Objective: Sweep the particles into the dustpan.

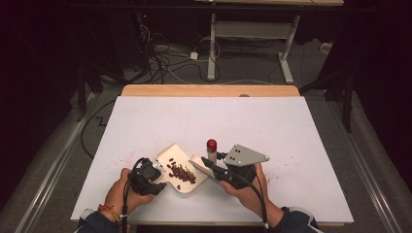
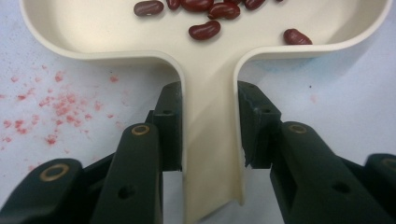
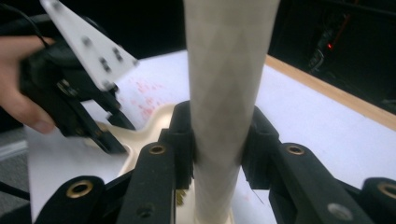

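A cream pan point(image 1: 176, 156) with several dark red beans point(image 1: 182, 171) lies on the white table sheet. My left gripper point(image 1: 158, 171) is shut on its flat handle point(image 2: 210, 93) from the near left, and beans point(image 2: 204, 30) lie just past the jaws. My right gripper point(image 1: 210, 166) is shut on a cream tool point(image 1: 198, 161) whose end reaches over the pan's right edge. In the right gripper view this cream shaft point(image 3: 229, 70) stands upright between the pads of my right gripper point(image 3: 218, 135), with the left gripper point(image 3: 100, 135) and pan beyond it.
A small upright piece with a red cap point(image 1: 212, 144) stands just behind the right gripper. Red specks point(image 2: 56, 107) stain the sheet left of the pan. The table's wooden far edge point(image 1: 209, 90) borders a floor with cables and desk legs.
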The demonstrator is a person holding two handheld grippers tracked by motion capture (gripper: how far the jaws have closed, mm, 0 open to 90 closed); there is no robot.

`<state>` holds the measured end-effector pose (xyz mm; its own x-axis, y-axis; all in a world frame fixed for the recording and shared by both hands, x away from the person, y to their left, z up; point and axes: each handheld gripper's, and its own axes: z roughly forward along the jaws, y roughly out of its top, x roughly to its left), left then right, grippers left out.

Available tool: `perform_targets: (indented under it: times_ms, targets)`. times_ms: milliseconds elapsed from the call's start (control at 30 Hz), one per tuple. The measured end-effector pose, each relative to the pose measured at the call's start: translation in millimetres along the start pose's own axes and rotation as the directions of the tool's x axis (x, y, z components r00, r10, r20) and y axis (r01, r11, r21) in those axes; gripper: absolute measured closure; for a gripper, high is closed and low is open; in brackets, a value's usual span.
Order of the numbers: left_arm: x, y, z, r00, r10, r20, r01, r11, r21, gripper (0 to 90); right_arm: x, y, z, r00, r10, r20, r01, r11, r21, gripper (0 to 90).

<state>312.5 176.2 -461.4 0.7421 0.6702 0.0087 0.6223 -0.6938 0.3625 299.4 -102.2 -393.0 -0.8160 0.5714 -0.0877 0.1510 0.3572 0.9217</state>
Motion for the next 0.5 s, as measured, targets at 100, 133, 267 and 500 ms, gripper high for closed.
perform_targets:
  times_ms: [100, 133, 267, 500]
  targets:
    - [0.7, -0.7, 1.2, 1.0000, -0.006, 0.005, 0.006, 1.0000, -0.004, 63.5, 0.0, 4.9, -8.0, 0.9999, 0.003, -0.017, -0.004, 0.999, -0.045, 70.0]
    - [1.3, -0.6, 1.6, 0.9999, -0.008, 0.006, 0.008, 1.0000, -0.005, 63.5, 0.4, 6.7, -11.1, 0.9999, -0.012, 0.002, 0.012, 0.998, -0.061, 70.0]
    - [1.7, -0.6, 2.5, 0.9999, -0.008, 0.011, 0.008, 0.9999, -0.006, 63.6, -3.1, 10.3, -15.8, 0.9982, -0.046, 0.037, 0.048, 0.997, -0.065, 70.0]
    - [-2.0, 1.5, 3.9, 0.9997, -0.017, 0.019, 0.017, 0.9993, -0.034, 63.5, -10.0, 5.1, -6.7, 0.9955, -0.064, 0.070, 0.068, 0.996, -0.052, 70.0]
